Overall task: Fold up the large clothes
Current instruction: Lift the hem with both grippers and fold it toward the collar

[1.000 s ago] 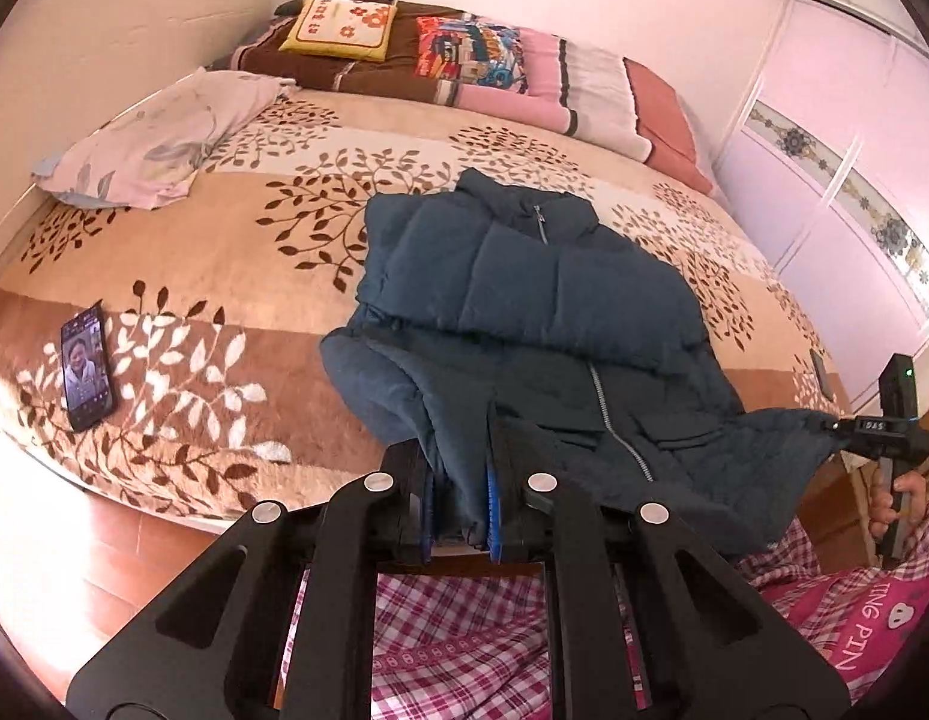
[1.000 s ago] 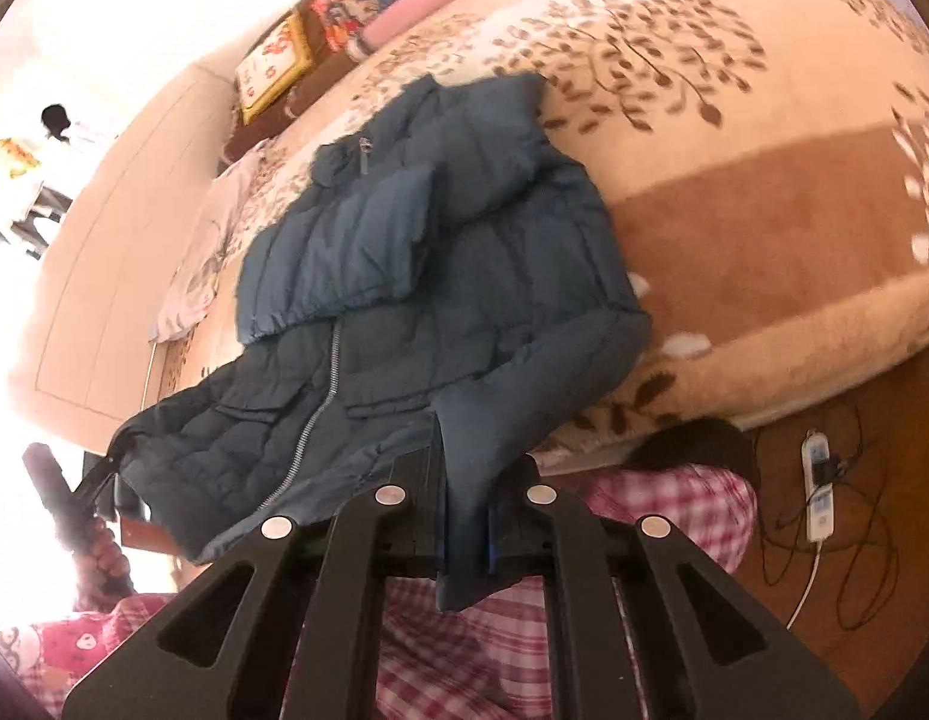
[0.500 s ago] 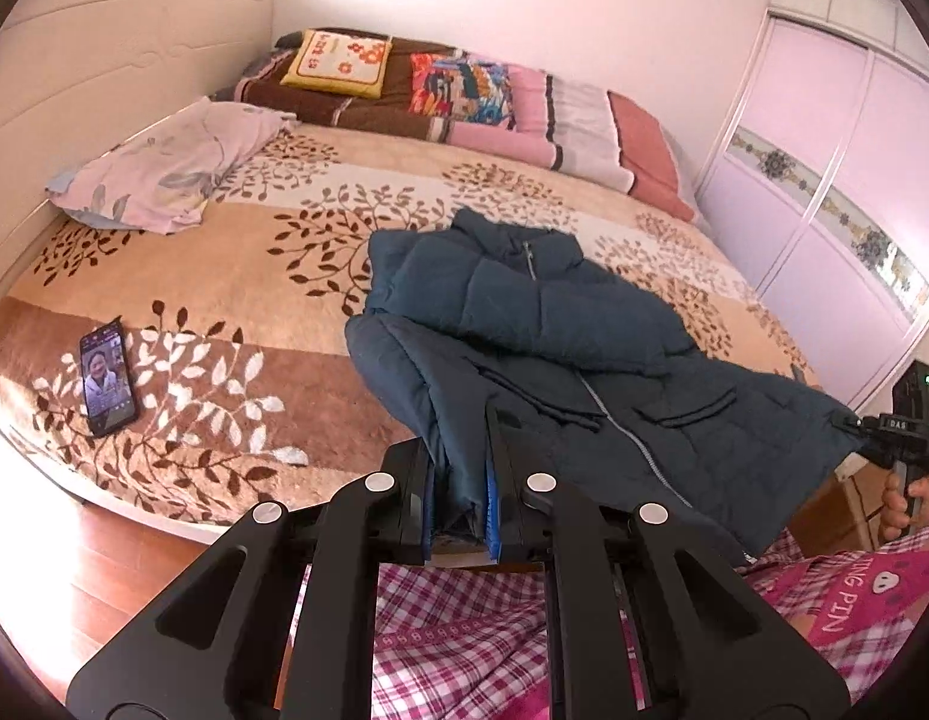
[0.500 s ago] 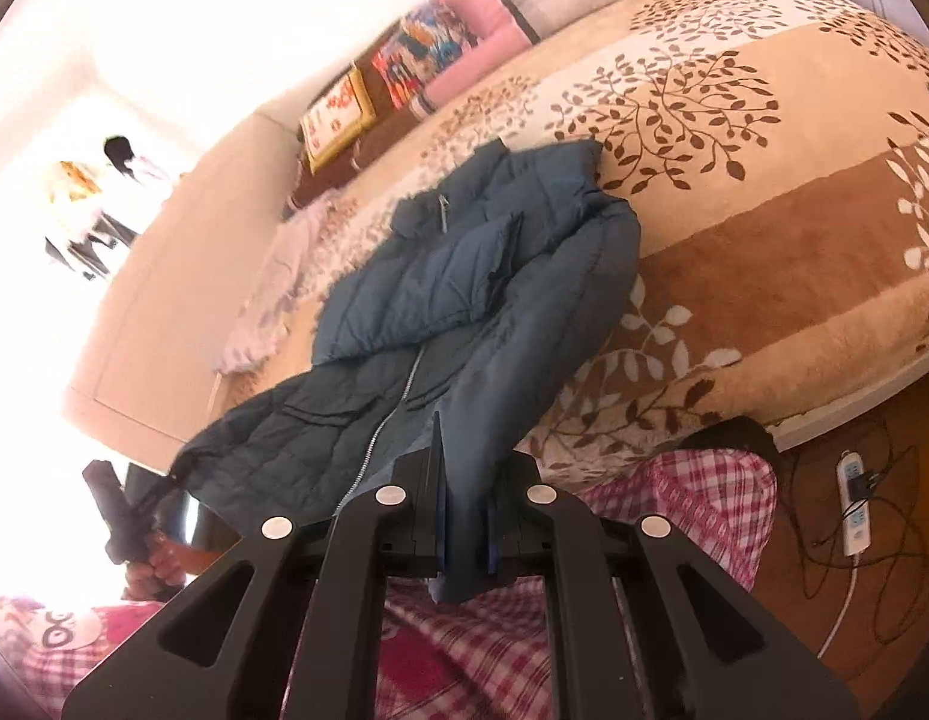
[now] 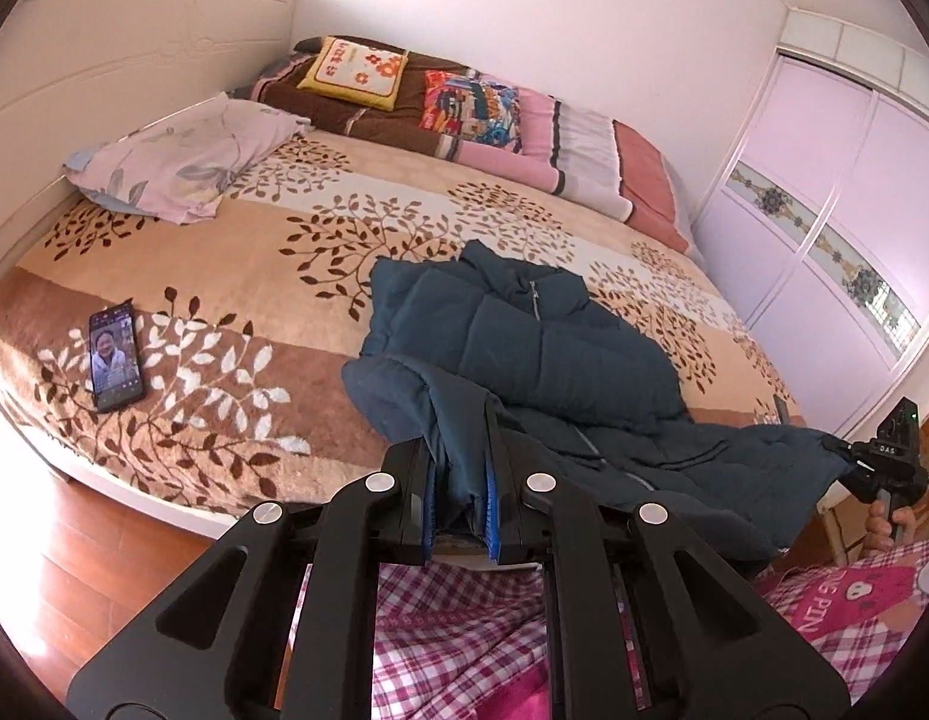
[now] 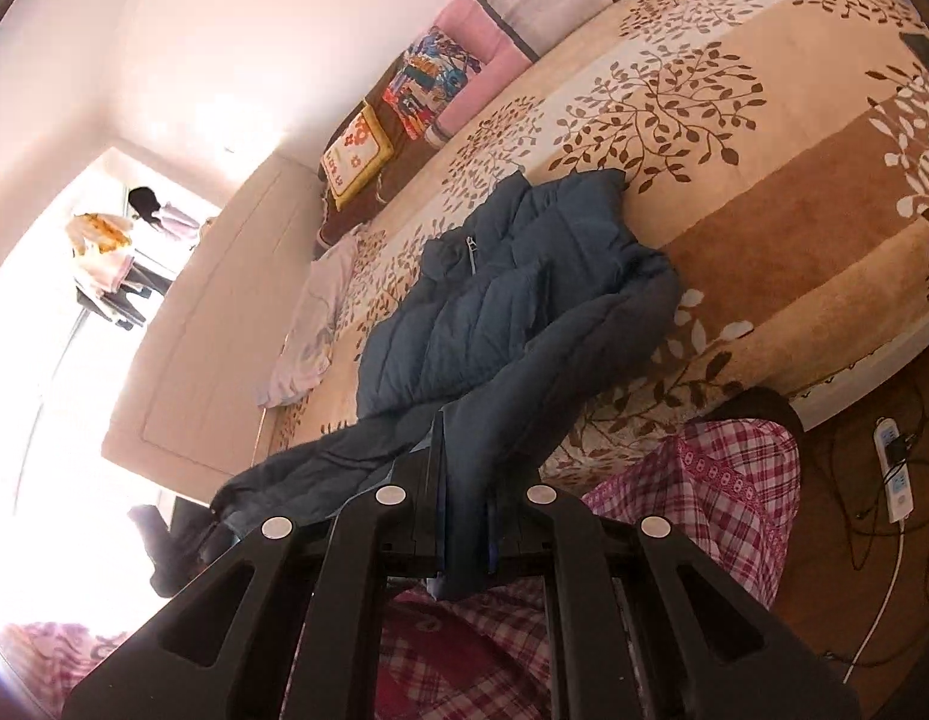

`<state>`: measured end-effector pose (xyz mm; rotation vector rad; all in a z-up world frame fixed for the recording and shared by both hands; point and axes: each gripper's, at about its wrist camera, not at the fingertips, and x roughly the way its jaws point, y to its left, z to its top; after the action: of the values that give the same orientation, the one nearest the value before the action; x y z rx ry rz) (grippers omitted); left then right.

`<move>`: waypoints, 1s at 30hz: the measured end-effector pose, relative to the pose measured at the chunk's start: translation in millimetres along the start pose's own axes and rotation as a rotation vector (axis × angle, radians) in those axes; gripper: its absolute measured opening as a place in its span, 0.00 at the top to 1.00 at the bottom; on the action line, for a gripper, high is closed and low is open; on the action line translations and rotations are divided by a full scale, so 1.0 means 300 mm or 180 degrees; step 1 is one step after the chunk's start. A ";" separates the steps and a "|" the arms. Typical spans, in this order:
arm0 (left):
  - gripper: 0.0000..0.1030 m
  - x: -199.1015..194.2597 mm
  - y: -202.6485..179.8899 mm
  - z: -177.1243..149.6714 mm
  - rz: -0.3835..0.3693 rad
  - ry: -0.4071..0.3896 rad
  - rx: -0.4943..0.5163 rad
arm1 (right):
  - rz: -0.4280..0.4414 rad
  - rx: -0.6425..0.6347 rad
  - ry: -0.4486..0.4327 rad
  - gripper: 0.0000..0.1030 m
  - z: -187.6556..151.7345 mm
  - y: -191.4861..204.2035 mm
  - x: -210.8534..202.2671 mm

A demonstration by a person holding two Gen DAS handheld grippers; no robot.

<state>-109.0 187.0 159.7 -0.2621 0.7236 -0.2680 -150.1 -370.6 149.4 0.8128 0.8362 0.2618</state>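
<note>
- At the bottom of my left wrist view, my left gripper is clamped on a bunched fold of the dark blue puffer jacket, the fabric squeezed between the blue pads.
- In my right wrist view, my right gripper is likewise closed tight on another edge of the jacket, with a flap of cloth hanging down past the fingers.
- Just beneath both grippers I see pink checked trousers, close against the near side of the bed.
- The jacket's lower hem is lifted off the mattress and stretched between my two grippers; from the left view, the right gripper holds the far corner out beyond the edge of the bed.
- Beyond that, the jacket's upper half lies on the floral brown-and-beige blanket, collar and zipper pointing away from me, one sleeve folded across the chest.
- Well to the left of the jacket, a phone lies face up on the blanket with its screen lit.
- Farther back, a pale floral pillow rests near the headboard.
- Along the far side of the bed sits a row of folded quilts with a yellow cushion on top.
- At the far right stands a pink wardrobe.
</note>
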 end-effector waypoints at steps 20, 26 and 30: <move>0.88 0.655 -0.008 0.616 0.0243 0.0178 -0.0127 | -0.0095 0.0302 0.0080 0.90 0.754 -0.062 0.569; 0.88 1.013 0.076 0.743 0.0470 0.0413 -0.0314 | -0.0406 0.0498 0.0185 0.90 0.966 -0.170 0.870; 0.88 1.238 0.141 0.756 0.0612 0.0637 -0.0429 | -0.0637 0.0623 0.0337 0.90 1.035 -0.263 1.062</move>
<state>318.3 136.7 81.6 -0.2938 0.9603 -0.0625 283.9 -429.5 37.9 0.8957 1.0471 0.0462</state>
